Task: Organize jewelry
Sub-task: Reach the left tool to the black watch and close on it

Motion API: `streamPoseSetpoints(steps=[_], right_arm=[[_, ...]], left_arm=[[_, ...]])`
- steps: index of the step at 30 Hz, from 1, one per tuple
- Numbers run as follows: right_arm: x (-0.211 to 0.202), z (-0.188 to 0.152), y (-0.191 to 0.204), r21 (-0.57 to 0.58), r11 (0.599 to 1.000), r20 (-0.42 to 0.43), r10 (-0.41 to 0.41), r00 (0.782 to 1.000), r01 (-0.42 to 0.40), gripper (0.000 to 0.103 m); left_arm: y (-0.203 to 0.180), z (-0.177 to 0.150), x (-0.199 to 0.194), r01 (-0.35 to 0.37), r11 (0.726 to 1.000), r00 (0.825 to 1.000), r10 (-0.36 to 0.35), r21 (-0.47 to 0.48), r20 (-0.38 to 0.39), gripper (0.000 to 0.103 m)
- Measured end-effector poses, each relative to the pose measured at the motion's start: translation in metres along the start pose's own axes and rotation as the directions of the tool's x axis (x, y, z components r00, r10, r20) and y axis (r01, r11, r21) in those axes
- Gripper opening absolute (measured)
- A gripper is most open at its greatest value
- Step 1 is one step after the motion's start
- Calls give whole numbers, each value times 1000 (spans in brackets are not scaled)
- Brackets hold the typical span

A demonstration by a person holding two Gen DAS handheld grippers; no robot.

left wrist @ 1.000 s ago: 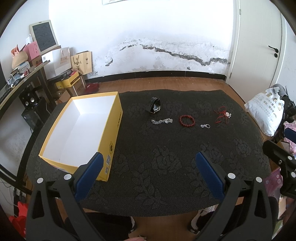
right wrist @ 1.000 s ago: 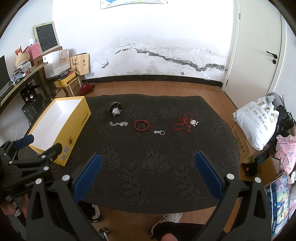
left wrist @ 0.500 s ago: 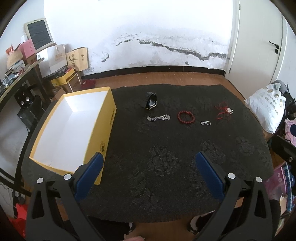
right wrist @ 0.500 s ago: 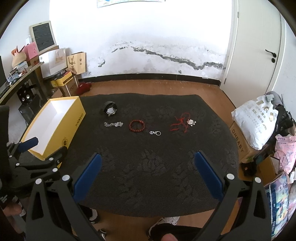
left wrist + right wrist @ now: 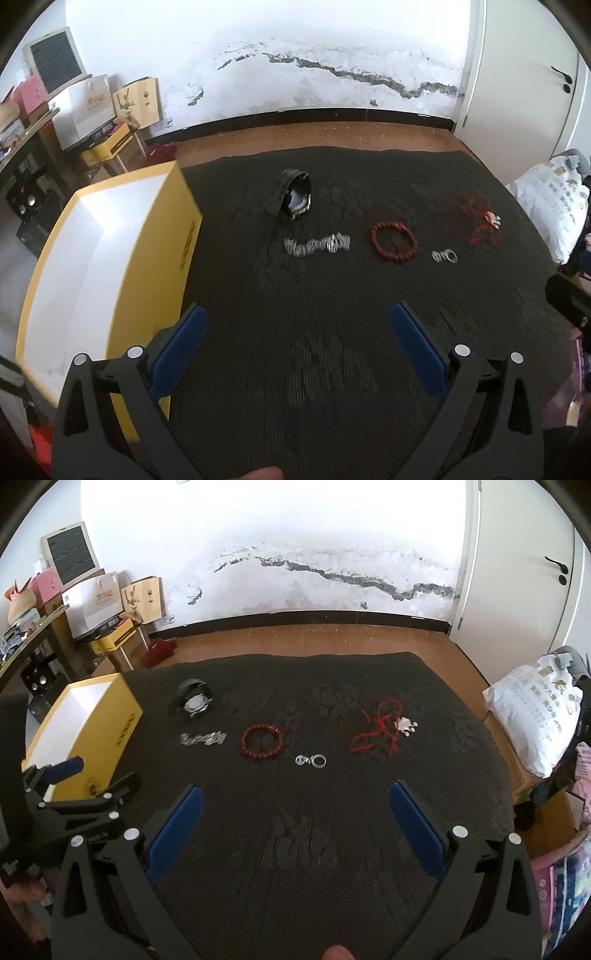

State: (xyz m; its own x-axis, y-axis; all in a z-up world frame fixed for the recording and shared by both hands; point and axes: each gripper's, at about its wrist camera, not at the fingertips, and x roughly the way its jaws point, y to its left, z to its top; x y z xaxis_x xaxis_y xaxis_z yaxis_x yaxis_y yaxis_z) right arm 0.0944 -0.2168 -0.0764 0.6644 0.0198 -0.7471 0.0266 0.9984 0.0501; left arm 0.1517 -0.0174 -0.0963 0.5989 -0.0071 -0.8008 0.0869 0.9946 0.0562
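A black patterned cloth [image 5: 317, 834] covered the table, and everything in play lay on it. Largest of the objects was a yellow box [image 5: 184, 236] with a white inside, open at the top, standing at the left edge of the cloth; nothing showed in the part of its interior that was visible.

The left gripper [image 5: 297, 341] hovered over the near part of the cloth, just right of the box, its blue-padded fingers [image 5: 181, 350] spread wide apart with nothing between them. The right gripper [image 5: 295, 819] hung over the near middle of the cloth, its fingers [image 5: 173, 829] equally wide apart and holding nothing. In the right wrist view the left gripper appeared low at the left, close beside the near end of the box.

The jewelry sat in a loose row across the far half of the cloth. A black wristwatch [image 5: 293, 197] lay farthest back, near the box. Just nearer than it lay a silver chain bracelet [image 5: 317, 245]. To the right of that came a red bead bracelet [image 5: 394, 242], then a pair of small silver rings [image 5: 445, 256], touching each other. Farthest right lay a tangle of red cord [image 5: 380, 729] with a small silver charm [image 5: 405, 724] at its right side. All five pieces lay apart from one another and well clear of both grippers.
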Motion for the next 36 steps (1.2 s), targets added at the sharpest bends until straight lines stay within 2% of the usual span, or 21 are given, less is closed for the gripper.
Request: streamPoseSetpoints(steps=[5, 9, 11, 17, 20, 22, 25, 26, 27, 29, 36], right_arm=[[43, 7, -12, 23, 1000, -2, -15, 1000, 15, 97], [62, 6, -20, 36, 999, -7, -18, 1000, 18, 97], [69, 3, -22, 35, 999, -16, -16, 1000, 16, 97], [77, -2, -18, 23, 1000, -32, 1, 999, 0, 97], [81, -7, -10, -23, 1000, -38, -13, 999, 13, 97], [84, -9, -7, -36, 999, -51, -10, 999, 9, 97], [82, -8, -7, -36, 999, -50, -10, 999, 8, 97], [81, -7, -7, -37, 999, -45, -13, 999, 11, 97], [79, -6, -8, -37, 999, -37, -14, 999, 13, 97], [77, -6, -9, -36, 999, -37, -15, 999, 14, 97], [78, -6, -8, -53, 998, -58, -22, 998, 19, 97]], left_arm=[[-4, 26, 42, -28, 999, 999, 27, 25, 24, 97], [-6, 44, 77, -12, 1000, 999, 11, 28, 30, 97], [-6, 51, 94, -28, 999, 999, 28, 25, 34, 97], [-1, 67, 147, -44, 999, 999, 44, 14, -17, 97], [0, 78, 166, -82, 996, 996, 83, 41, -20, 97], [3, 84, 177, -64, 997, 997, 65, 42, -35, 97], [12, 89, 202, -32, 999, 993, 32, 1, -115, 97], [22, 91, 207, 12, 998, 992, -19, -56, -123, 97], [25, 94, 207, 16, 997, 993, -24, -70, -115, 97], [24, 96, 210, 6, 999, 992, -12, -49, -125, 97], [24, 96, 208, 0, 998, 995, -6, -62, -101, 97]])
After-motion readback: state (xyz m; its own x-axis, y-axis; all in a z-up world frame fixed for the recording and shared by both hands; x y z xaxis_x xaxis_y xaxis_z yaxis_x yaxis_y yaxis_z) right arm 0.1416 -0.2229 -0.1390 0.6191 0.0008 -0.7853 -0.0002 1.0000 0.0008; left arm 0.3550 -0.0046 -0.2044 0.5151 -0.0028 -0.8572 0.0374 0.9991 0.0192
